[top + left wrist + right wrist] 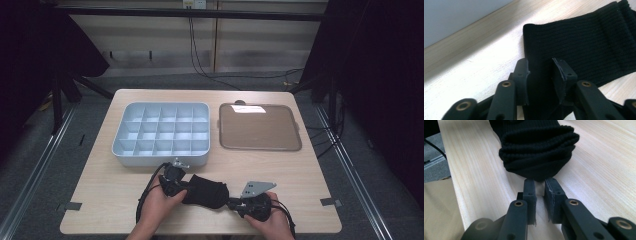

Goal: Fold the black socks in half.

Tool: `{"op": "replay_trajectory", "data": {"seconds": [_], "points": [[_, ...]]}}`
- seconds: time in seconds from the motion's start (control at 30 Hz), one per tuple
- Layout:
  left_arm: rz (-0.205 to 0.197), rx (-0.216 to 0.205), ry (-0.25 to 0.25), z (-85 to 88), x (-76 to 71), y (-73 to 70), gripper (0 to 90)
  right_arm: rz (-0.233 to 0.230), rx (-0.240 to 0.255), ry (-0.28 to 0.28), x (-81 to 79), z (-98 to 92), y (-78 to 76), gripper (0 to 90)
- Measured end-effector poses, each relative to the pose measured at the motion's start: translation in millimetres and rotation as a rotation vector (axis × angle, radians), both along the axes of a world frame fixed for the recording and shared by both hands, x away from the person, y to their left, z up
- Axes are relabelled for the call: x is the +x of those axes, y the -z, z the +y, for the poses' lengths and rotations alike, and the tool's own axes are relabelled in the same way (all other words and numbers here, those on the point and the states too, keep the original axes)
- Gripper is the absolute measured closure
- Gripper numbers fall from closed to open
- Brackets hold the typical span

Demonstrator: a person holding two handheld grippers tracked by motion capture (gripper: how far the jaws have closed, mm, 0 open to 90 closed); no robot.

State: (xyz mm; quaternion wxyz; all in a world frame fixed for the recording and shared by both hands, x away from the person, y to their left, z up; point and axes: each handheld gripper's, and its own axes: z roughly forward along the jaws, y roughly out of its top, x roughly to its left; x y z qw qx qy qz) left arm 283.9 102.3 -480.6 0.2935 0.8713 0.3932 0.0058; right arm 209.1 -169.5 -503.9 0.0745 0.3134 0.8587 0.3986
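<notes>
Left gripper view: the sock (584,45) is pinched by the left hand-held gripper (540,72); the right hand-held gripper (539,187), nearly closed on nothing, may miss its folded end.

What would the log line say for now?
left gripper: shut on black ribbed knit sock | right gripper: nearly shut, at sock's end | wooden table

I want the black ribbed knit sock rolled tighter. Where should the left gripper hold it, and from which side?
Probably the flat open cuff end of the black ribbed knit sock, coming in level along the wooden table from the sock's left. It lies thin there, and the left gripper already has that edge between its pads; the other end is bunched thick.
</notes>
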Motion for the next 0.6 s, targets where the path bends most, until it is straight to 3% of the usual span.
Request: {"op": "replay_trajectory", "data": {"seconds": [0.23,0.6], "points": [[0.003,-0.003,0.003,-1.0,-0.5,-2.0,78.8,-0.001,0.0,0.0,-0.1,0.3,0.0,79.5],[0.007,-0.007,0.009,-0.8,-1.1,-10.1,82.2,0.003,0.004,-0.001,0.2,0.2,0.2,79.6]]}}
